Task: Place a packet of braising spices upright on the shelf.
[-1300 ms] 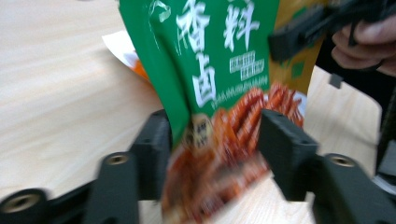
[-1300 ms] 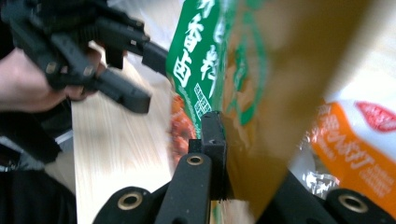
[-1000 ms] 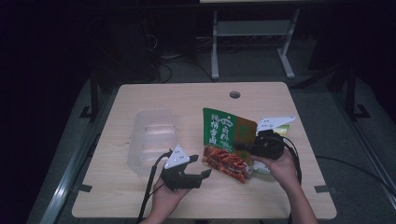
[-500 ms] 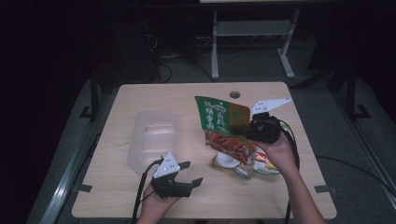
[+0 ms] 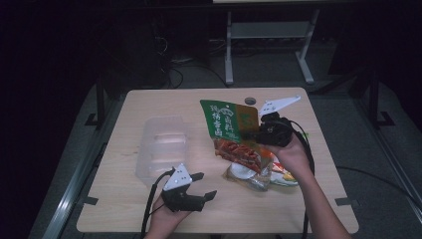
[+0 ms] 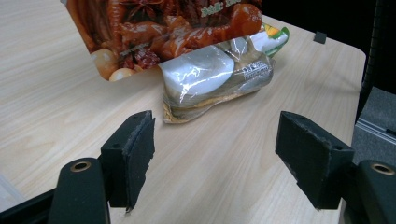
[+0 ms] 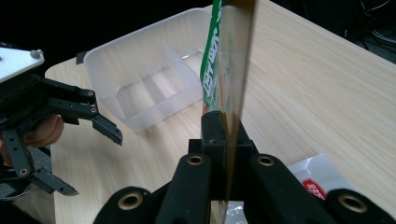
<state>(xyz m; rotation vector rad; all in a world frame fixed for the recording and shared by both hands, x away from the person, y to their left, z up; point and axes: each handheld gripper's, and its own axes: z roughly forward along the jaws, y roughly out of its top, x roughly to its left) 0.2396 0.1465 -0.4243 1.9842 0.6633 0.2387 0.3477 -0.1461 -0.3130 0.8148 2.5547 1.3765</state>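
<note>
Snack pouch (image 5: 234, 130) hangs from my right gripper (image 5: 260, 134) above the tabletop (image 5: 149, 209). Ahead of my wide-open, empty left gripper (image 6: 215, 154), a clear packet (image 6: 215, 79) lies. Edge-on, my right gripper (image 7: 223, 135) pinches the pouch (image 7: 229, 60) (thinly); it could slip free.

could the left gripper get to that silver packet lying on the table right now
Probably yes. The left gripper stands open and holds nothing, and bare table lies between its jaws and the silver packet. The green pouch hangs from the right gripper, overlapping only the packet's far side.
</note>
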